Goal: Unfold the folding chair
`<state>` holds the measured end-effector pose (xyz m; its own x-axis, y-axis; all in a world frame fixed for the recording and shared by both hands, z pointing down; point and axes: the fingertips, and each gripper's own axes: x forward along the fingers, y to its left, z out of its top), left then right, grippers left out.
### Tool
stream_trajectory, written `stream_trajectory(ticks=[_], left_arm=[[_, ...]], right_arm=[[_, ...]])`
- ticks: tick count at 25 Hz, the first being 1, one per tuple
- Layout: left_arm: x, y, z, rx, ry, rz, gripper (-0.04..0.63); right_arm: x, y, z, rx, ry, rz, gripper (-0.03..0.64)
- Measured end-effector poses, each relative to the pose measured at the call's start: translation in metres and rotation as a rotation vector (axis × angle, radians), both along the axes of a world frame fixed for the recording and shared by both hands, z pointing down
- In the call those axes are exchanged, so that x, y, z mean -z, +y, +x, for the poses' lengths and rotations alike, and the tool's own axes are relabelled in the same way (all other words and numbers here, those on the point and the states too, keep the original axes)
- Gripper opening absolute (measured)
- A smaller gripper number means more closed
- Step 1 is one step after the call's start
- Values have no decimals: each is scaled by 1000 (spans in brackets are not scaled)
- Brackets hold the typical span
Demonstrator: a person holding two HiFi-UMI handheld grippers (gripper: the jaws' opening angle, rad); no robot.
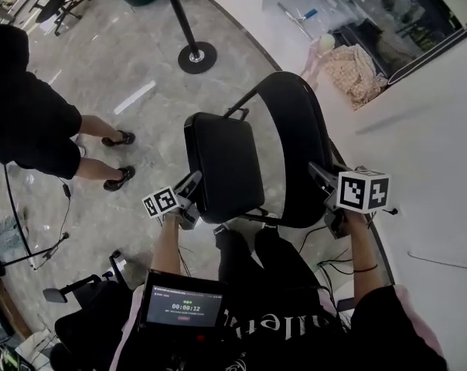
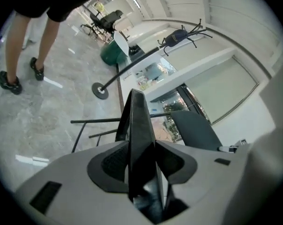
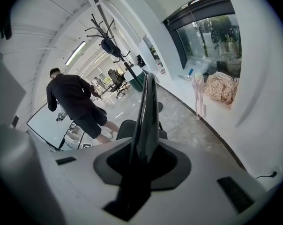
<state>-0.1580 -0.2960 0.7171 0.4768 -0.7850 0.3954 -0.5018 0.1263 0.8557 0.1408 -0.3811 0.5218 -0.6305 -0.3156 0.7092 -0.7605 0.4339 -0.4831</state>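
A black folding chair stands in front of me, half spread, its seat [image 1: 222, 165] tilted up and the curved backrest [image 1: 295, 141] to the right of it. My left gripper [image 1: 189, 192] is shut on the seat's near left edge. In the left gripper view the seat [image 2: 139, 118] runs edge-on between the pads of the left gripper [image 2: 141, 146], with the backrest [image 2: 193, 128] beyond. My right gripper [image 1: 328, 182] is shut on the backrest's near right edge. The right gripper view shows that edge [image 3: 148, 109] clamped in the right gripper [image 3: 146, 146].
A person in black [image 1: 32, 122] stands on the marble floor at the left. A stanchion base [image 1: 196, 56] lies behind the chair. A white wall [image 1: 434, 168] runs close on the right, with cables [image 1: 326, 261] at its foot and a patterned cloth [image 1: 353, 68] farther back.
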Motion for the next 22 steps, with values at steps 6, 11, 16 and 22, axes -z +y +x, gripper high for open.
stream_trajectory(ticks=[6, 11, 16, 22], left_arm=[[2, 10, -16, -104, 3, 63, 273], [-8, 31, -42, -180, 29, 29, 350], [-43, 41, -79, -191, -46, -106, 344], [-81, 64, -143, -157, -42, -123, 339]], right_arm=[[-2, 10, -27, 54, 69, 76, 96], [-1, 25, -54, 28, 142, 122, 103], [-8, 27, -79, -41, 204, 171, 112], [-16, 47, -138, -42, 200, 224, 112]])
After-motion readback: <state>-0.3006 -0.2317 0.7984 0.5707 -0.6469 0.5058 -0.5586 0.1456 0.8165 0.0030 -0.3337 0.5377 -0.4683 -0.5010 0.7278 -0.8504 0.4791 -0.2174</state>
